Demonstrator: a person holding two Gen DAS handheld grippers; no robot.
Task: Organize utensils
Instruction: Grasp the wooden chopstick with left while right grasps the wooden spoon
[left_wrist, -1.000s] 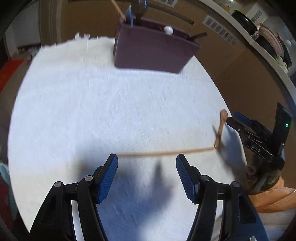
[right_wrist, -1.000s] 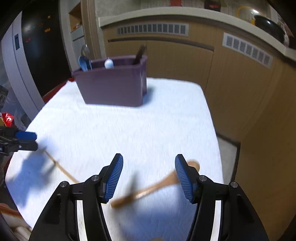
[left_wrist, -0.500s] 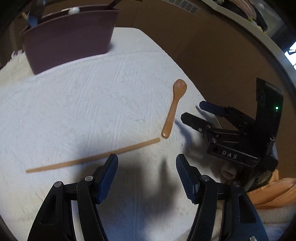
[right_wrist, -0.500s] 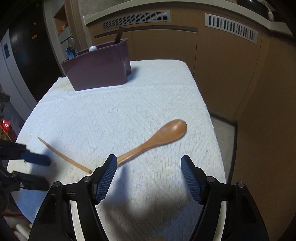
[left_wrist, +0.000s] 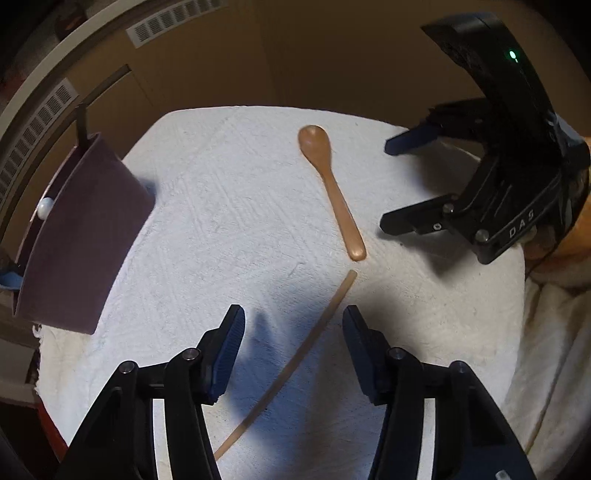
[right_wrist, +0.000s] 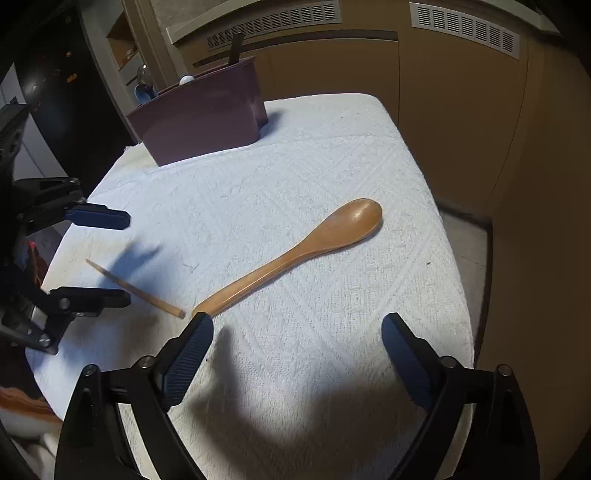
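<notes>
On the white-clothed tabletop (right_wrist: 332, 155), the purple utensil holder (right_wrist: 207, 118) stands at the far edge. Your right claw (right_wrist: 297, 354), just opening wide, hovers empty near the wooden spoon's (right_wrist: 295, 254) handle. Your left claw (left_wrist: 293, 339), just narrowing, straddles the chopstick (left_wrist: 306, 350) without gripping.

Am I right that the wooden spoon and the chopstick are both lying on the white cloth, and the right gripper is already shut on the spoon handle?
Not quite. The right gripper is open, its jaws just widened, holding nothing; the right wrist view shows it. The wooden spoon and chopstick do both lie on the white cloth.
</notes>
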